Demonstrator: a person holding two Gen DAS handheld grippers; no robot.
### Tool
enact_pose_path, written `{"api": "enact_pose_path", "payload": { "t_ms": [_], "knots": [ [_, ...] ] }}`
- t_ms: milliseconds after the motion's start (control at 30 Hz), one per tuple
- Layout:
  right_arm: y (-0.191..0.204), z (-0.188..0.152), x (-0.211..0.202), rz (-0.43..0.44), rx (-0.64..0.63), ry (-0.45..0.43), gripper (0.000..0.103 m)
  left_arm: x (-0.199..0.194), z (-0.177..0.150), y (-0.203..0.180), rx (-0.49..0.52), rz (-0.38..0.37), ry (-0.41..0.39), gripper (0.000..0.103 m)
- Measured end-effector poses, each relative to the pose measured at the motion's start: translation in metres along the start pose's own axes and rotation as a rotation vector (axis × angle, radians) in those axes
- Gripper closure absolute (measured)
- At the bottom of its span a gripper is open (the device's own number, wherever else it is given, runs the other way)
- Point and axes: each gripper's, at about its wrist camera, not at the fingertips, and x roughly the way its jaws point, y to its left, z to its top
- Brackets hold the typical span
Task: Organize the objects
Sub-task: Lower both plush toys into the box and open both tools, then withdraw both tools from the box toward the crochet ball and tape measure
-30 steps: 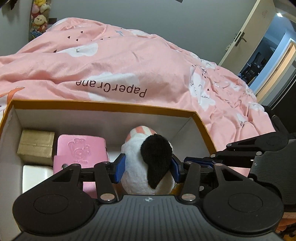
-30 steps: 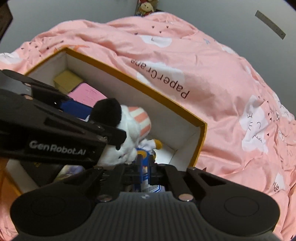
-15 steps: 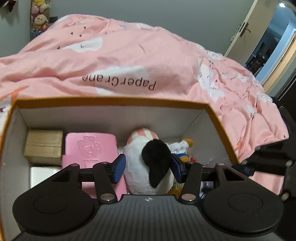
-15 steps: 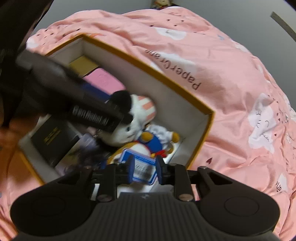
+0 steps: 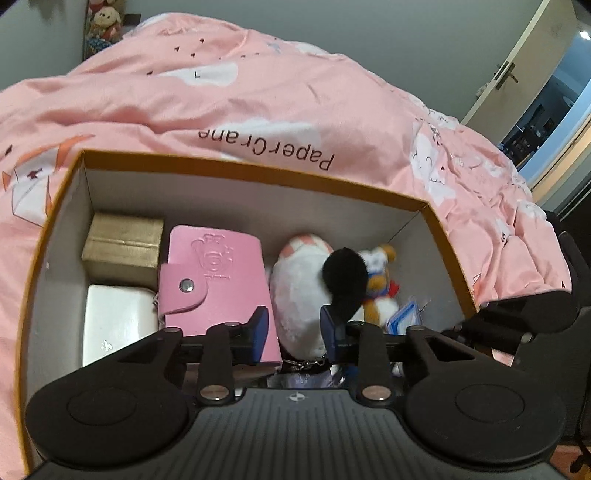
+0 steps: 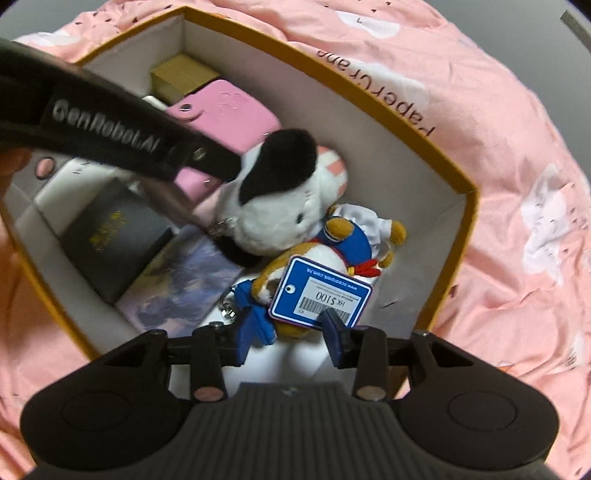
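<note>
Holding two plush toys (image 6: 280, 206), one pink wallet (image 5: 218, 280), orange box (image 5: 258, 177)

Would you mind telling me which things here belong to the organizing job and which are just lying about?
Part of the job:
- orange-rimmed box
- white plush with black ear
- sailor plush with blue price tag
- pink card holder
- gold box
- white case
- black box
- left gripper, right gripper

Just lying about:
- pink duvet
- door
- stuffed toys by the wall
</note>
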Motion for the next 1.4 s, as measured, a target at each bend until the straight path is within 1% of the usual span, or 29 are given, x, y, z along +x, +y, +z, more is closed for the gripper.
{"api": "enact_pose_path", "payload": {
  "t_ms": [33, 100, 167, 200, 333, 467, 533, 600, 700, 767, 833, 933, 1000, 1033, 1133, 1167, 1233, 1300, 1367, 1400],
  "knots": [
    [0.0, 0.001, 0.001, -0.034, -0.015, 0.001, 0.073, 0.001, 0.0, 0.0, -0.005, -0.003, 0.003, 0.071],
    [-0.003, 0.003, 0.004, -0.057, -0.028, -0.004, 0.074, 0.005, 0.0, 0.001, -0.019, -0.017, 0.008, 0.072],
    [-0.008, 0.006, 0.007, -0.058, -0.017, -0.009, 0.076, 0.009, 0.0, 0.0, -0.027, -0.022, 0.014, 0.072],
    [-0.01, 0.007, 0.008, -0.068, -0.015, -0.013, 0.079, 0.011, -0.001, -0.001, -0.029, -0.025, 0.017, 0.073],
    [-0.014, 0.01, 0.016, -0.06, 0.011, -0.011, 0.078, 0.022, 0.0, -0.005, -0.031, -0.01, 0.039, 0.073],
    [-0.014, 0.009, 0.012, -0.057, 0.019, -0.016, 0.079, 0.019, 0.0, -0.007, -0.024, -0.003, 0.038, 0.073],
    [-0.014, 0.007, 0.005, -0.05, 0.03, -0.021, 0.079, 0.012, -0.003, -0.008, -0.018, 0.005, 0.019, 0.073],
    [-0.014, 0.004, -0.006, -0.032, 0.05, -0.037, 0.079, -0.001, -0.006, -0.012, -0.002, 0.021, -0.024, 0.073],
    [-0.011, -0.005, -0.031, -0.005, 0.092, -0.098, 0.079, -0.023, -0.017, -0.024, 0.039, 0.063, -0.123, 0.072],
    [-0.008, -0.014, -0.049, 0.0, 0.132, -0.151, 0.079, -0.039, -0.028, -0.034, 0.078, 0.101, -0.201, 0.072],
    [-0.007, -0.023, -0.064, 0.006, 0.179, -0.207, 0.078, -0.056, -0.04, -0.046, 0.115, 0.125, -0.262, 0.072],
    [-0.001, -0.042, -0.08, 0.012, 0.268, -0.28, 0.077, -0.077, -0.055, -0.06, 0.149, 0.117, -0.321, 0.072],
    [0.007, -0.056, -0.092, -0.006, 0.325, -0.331, 0.073, -0.088, -0.068, -0.069, 0.167, 0.117, -0.345, 0.072],
    [0.008, -0.066, -0.098, -0.015, 0.351, -0.355, 0.07, -0.092, -0.074, -0.073, 0.168, 0.122, -0.355, 0.069],
    [0.016, -0.095, -0.114, -0.023, 0.46, -0.412, 0.07, -0.097, -0.093, -0.079, 0.161, 0.161, -0.362, 0.069],
    [0.016, -0.1, -0.107, -0.015, 0.505, -0.433, 0.07, -0.096, -0.098, -0.08, 0.171, 0.165, -0.36, 0.068],
    [0.022, -0.117, -0.114, -0.01, 0.566, -0.46, 0.07, -0.097, -0.107, -0.081, 0.19, 0.169, -0.348, 0.068],
    [0.032, -0.129, -0.115, -0.022, 0.589, -0.463, 0.07, -0.099, -0.117, -0.082, 0.207, 0.153, -0.337, 0.068],
    [0.043, -0.137, -0.111, -0.041, 0.588, -0.463, 0.07, -0.101, -0.128, -0.081, 0.222, 0.125, -0.325, 0.063],
    [0.047, -0.144, -0.111, -0.048, 0.586, -0.466, 0.068, -0.101, -0.131, -0.08, 0.229, 0.109, -0.316, 0.06]
  ]
}}
